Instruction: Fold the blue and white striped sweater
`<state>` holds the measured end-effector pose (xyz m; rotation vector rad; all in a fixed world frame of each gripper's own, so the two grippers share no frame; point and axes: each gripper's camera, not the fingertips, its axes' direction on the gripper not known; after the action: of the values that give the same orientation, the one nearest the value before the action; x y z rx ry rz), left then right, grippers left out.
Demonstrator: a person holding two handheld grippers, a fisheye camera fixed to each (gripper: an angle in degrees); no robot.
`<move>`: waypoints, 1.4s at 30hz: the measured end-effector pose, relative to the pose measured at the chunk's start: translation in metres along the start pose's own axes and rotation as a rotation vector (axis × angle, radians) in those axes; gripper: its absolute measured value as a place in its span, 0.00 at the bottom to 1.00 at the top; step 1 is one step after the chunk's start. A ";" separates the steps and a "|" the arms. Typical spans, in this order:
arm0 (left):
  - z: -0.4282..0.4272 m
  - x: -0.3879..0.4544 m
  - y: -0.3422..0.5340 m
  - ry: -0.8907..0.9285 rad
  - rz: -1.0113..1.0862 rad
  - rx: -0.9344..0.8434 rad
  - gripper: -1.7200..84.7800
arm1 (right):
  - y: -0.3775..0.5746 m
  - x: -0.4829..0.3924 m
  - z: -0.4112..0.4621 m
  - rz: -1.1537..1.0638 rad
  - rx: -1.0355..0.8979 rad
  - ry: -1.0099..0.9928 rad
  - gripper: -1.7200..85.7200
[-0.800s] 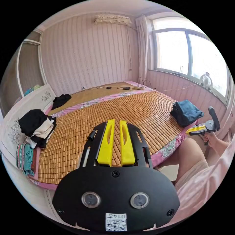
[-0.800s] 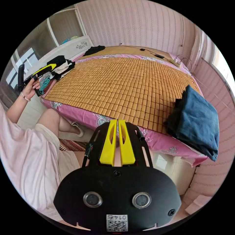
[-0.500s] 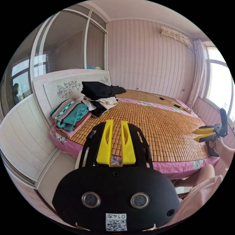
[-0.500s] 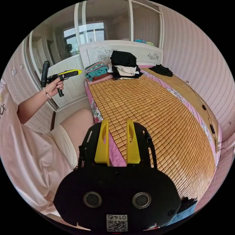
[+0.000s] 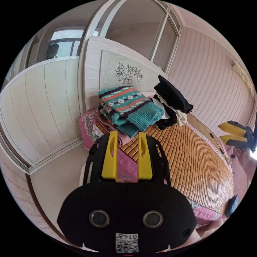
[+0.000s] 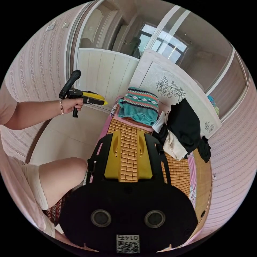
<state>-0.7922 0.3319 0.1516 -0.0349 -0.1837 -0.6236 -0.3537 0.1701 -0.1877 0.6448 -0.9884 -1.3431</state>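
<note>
A teal sweater with white, orange and dark stripes lies folded on pink cloth at the bed's headboard corner; the right gripper view has the same sweater. My left gripper hangs open over the bed corner, just short of the sweater, with nothing between its jaws. My right gripper is open too, above the bamboo mat and short of the sweater. The right gripper appears at the right edge of the left gripper view. A hand holds the left gripper beside the bed.
A loose heap of black and cream clothes lies beside the sweater, against the white headboard. A dark blue folded garment sits at the bed's far end. The person's bare leg is by the bed edge, over pale floor.
Both cameras have swung from the window end of the bed toward the headboard, bringing the sweater close. Both grippers' jaws have spread wider apart.
</note>
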 end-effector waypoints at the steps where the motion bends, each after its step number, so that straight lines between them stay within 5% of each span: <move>1: 0.007 -0.007 -0.007 -0.003 -0.011 -0.006 0.15 | -0.021 -0.002 0.026 -0.014 0.004 0.016 0.15; 11: 0.087 -0.073 -0.079 0.087 -0.061 -0.097 0.13 | -0.157 -0.027 0.257 -0.207 -0.422 -0.016 0.21; 15: 0.073 -0.088 -0.091 0.138 -0.071 -0.071 0.08 | -0.171 -0.008 0.266 -0.149 -0.486 0.084 0.09; 27: -0.108 0.009 -0.215 0.277 0.166 0.304 0.07 | -0.103 0.140 0.010 0.265 -0.034 -0.052 0.03; 34: -0.172 0.184 -0.225 0.394 0.513 0.370 0.06 | 0.109 0.158 -0.121 0.606 0.103 -0.041 0.03; 40: -0.133 0.378 -0.117 0.928 0.692 0.144 0.07 | 0.329 0.095 -0.218 0.877 -0.124 0.151 0.04; 42: -0.086 0.449 -0.049 1.021 0.686 -0.129 0.07 | 0.392 0.073 -0.224 0.979 -0.279 0.161 0.04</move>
<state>-0.4500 0.0253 0.1473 0.0957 0.8321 0.0850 0.0290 0.1254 0.0582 0.0090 -0.7901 -0.5235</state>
